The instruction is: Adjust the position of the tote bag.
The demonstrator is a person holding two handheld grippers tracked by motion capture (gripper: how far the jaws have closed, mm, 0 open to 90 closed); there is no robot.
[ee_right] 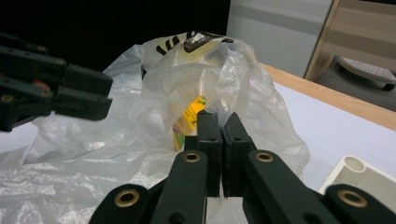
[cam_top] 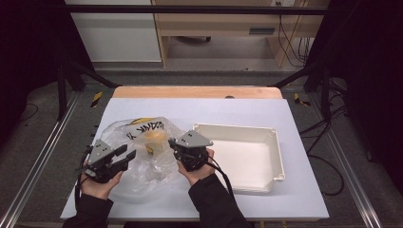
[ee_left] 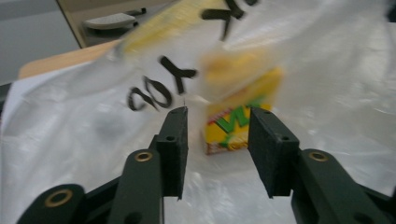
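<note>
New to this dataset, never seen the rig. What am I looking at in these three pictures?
No robot arm: a person holds a two-fingered gripper in each hand. The high view looks down on the table; the other two pictures come from cameras riding on each gripper, looking along its black fingers.

On the table lie a clear plastic bag with a yellow carton inside, and an empty white tray beside it.

The right gripper is shut, pinching the bag's film. The left gripper is open, nothing between its fingers; the carton sits beyond them.
</note>
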